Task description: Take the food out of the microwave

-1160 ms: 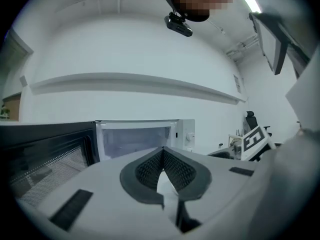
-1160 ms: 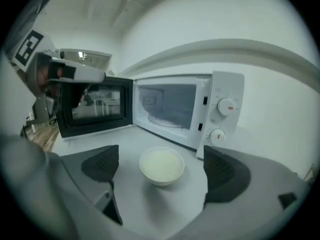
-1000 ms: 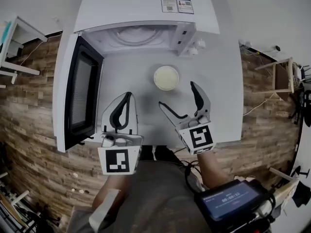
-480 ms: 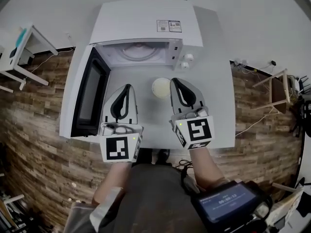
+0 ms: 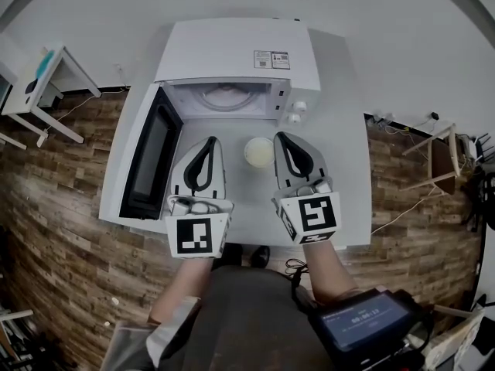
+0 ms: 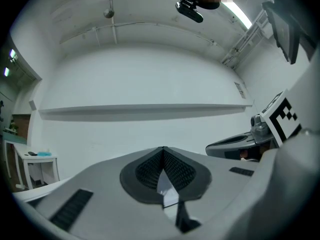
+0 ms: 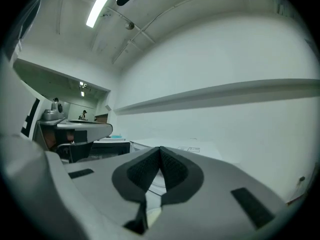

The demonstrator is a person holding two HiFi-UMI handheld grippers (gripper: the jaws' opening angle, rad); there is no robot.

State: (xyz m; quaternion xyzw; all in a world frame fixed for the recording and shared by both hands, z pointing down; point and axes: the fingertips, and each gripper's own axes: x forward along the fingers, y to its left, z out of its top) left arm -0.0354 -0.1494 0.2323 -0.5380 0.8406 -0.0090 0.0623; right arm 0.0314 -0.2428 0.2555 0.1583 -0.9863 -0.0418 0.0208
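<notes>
Your left hand-held gripper (image 5: 210, 142) has its jaws pressed together with nothing between the pads. Your right hand-held gripper (image 5: 281, 137) is the same, closed tight and empty. Both point level toward the white microwave (image 5: 236, 49), whose door (image 5: 147, 165) stands swung open on the left side (the glass turntable (image 5: 227, 97) shows inside). The bowl of food (image 5: 258, 151) sits out on the white table (image 5: 344, 153), just in front of the open cavity. In the head view it shows between your two gripper tips, nearer the right one, and neither gripper holds it.
</notes>
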